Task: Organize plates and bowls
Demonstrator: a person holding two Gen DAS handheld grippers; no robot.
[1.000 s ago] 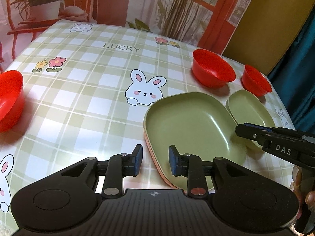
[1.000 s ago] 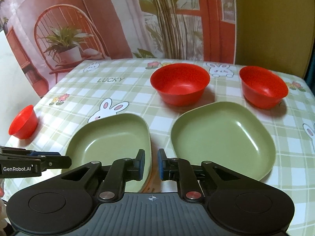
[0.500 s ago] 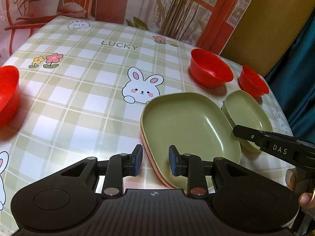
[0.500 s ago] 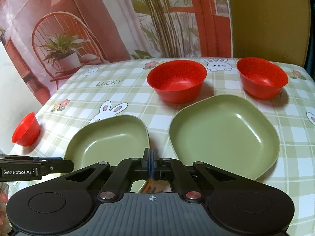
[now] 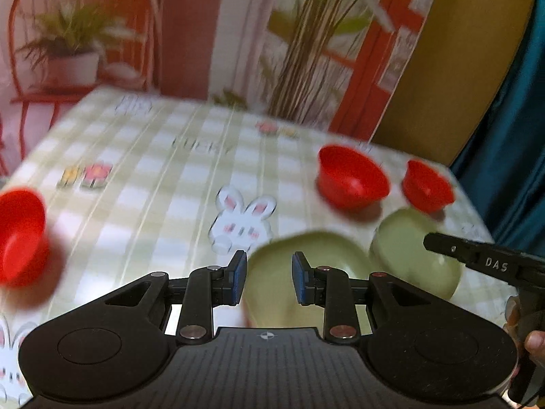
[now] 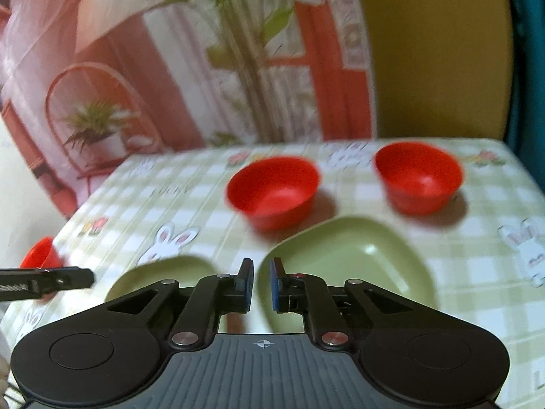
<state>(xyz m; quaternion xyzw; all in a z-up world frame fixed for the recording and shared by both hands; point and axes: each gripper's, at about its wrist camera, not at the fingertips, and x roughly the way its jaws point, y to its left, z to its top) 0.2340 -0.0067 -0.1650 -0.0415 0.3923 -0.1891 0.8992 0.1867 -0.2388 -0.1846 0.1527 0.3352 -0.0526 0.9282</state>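
Observation:
Both views are motion-blurred. My left gripper (image 5: pixel 266 277) is open and empty above the near edge of a large green plate (image 5: pixel 306 255). A smaller green plate (image 5: pixel 408 248) lies to its right, with two red bowls (image 5: pixel 352 177) (image 5: pixel 427 185) behind and a third red bowl (image 5: pixel 20 231) far left. My right gripper (image 6: pixel 261 284) is slightly open and empty, between the large plate (image 6: pixel 163 272) and the smaller plate (image 6: pixel 347 259). The two bowls (image 6: pixel 272 192) (image 6: pixel 419 175) stand behind them; the third bowl (image 6: pixel 41 255) is at far left.
The table has a green checked cloth (image 5: pixel 153 187) with rabbit prints. A printed backdrop (image 6: pixel 170 68) hangs behind the far edge. A teal curtain (image 5: pixel 511 102) hangs at the right. The right gripper's body (image 5: pixel 483 262) shows at the right of the left wrist view.
Both grippers have risen and pulled back from the plates. My right gripper shut half a second ago and has opened slightly again. The left jaws stay open.

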